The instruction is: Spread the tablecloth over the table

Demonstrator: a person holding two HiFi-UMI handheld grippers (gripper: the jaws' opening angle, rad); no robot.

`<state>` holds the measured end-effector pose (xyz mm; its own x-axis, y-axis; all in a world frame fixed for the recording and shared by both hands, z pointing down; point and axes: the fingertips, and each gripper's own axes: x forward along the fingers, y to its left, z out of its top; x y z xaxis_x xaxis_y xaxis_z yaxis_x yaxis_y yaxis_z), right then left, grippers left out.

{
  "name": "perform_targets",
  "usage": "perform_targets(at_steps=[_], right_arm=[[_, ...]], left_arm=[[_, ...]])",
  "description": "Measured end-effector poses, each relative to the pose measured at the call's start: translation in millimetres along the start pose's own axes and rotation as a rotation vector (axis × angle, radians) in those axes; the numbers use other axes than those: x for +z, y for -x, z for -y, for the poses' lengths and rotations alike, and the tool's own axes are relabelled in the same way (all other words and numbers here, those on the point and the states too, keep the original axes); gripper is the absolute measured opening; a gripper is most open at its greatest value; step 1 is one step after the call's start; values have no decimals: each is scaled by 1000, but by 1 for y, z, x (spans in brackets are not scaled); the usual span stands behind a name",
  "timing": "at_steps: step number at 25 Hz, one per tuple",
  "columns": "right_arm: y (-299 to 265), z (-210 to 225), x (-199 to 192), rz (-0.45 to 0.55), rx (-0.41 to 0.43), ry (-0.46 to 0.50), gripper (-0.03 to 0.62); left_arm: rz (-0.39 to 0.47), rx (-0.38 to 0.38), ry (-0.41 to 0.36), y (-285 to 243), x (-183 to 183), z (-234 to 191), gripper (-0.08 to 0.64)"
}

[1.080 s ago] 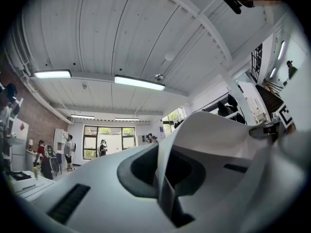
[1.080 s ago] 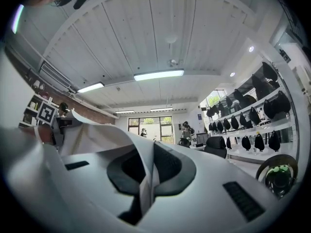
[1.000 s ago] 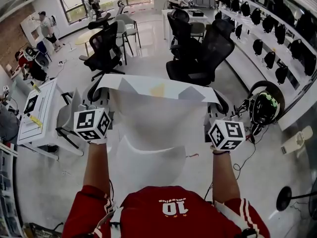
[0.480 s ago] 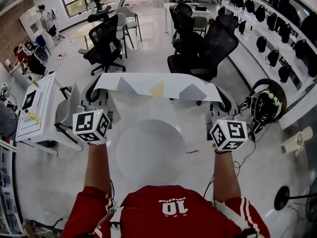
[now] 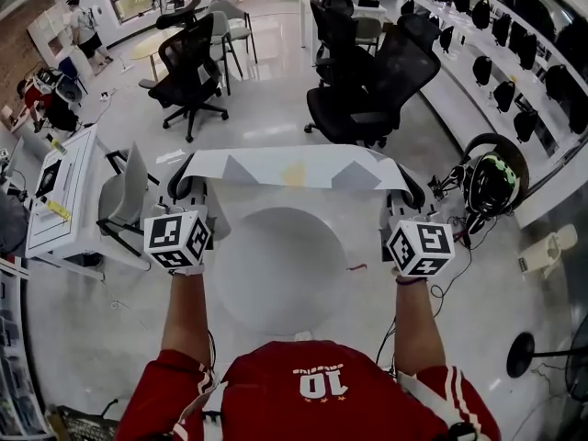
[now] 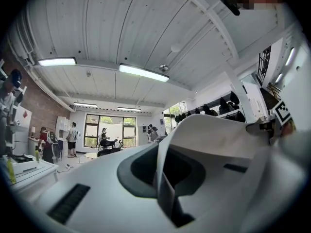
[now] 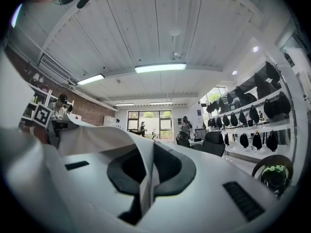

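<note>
Moved: both grippers sit lower than a second ago; the cloth's billow has gone flat and its far edge has dropped closer to the table.
Left gripper [image 5: 189, 178] [image 6: 163, 181]: clenched on the cloth's left corner, with a fold pinched between the jaws and running up and off to its right.
Right gripper [image 5: 401, 187] [image 7: 144, 181]: clenched on the right corner, with the fold running off to its left.
Cloth [image 5: 294, 167] [image 6: 221, 140] [image 7: 95, 140]: white, with grey and yellow triangles along the far edge. It is stretched taut from one gripper to the other; the rest hangs behind and below both, toward the person.
Table [image 5: 276, 278]: round and white, below and between the grippers; its outline shows through the cloth.
Chairs [image 5: 367, 99]: black, well ahead of both grippers.
</note>
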<state>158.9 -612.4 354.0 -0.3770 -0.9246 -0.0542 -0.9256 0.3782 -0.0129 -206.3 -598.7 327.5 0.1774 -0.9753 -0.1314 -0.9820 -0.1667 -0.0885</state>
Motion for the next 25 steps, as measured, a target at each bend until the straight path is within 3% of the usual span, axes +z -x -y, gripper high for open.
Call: perform_targets(at_steps=[25], right_arm=[[83, -25, -70, -139, -99, -58, 17]], left_arm=[[-145, -100, 46, 64, -64, 22, 9]])
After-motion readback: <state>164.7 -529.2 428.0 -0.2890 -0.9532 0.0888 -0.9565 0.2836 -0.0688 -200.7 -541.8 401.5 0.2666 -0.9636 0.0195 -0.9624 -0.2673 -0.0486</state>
